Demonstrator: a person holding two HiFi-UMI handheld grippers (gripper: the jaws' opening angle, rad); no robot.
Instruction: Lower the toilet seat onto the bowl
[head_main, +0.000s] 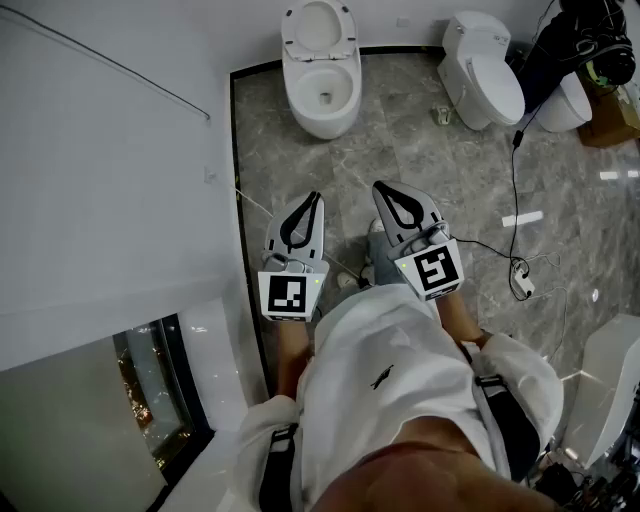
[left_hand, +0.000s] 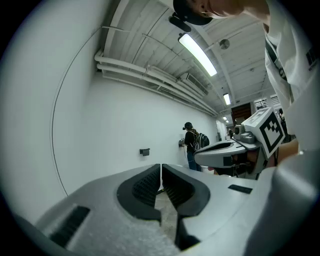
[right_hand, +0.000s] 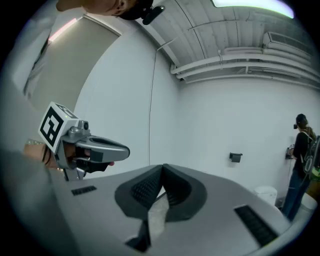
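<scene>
toilet seat (head_main: 291, 36) is up: a glossy white oval ring standing near-upright at the far end of the room, centre, just above the open bowl (head_main: 345, 108). the bowl is smooth rounded white ceramic w/ a dark drain hole at the bottom. both are well apart from the grippers. left gripper (head_main: 317, 198) & right gripper (head_main: 378, 186) are held side by side near the person's chest, pointing toward the toilet, touching nothing. left gripper view: matte grey wedge-shaped jaws w/ black ribbed pads, clenched tip to tip, nothing between. right gripper view: same build, pads meeting at the tips, also clenched on nothing. floor (head_main: 420, 140) is polished grey tile w/ marble-like veining, edged by a dark strip along the plain white wall (head_main: 100, 180) on the left. a second toilet (head_main: 485, 75), lid down, sits far right, turned at an angle. thin black cables (head_main: 515, 190) trail over the floor on the right. in the left gripper view a small dark fixture (left_hand: 144, 151) sits on the wall & a person w/ a backpack (left_hand: 192, 142) stands far off.
</scene>
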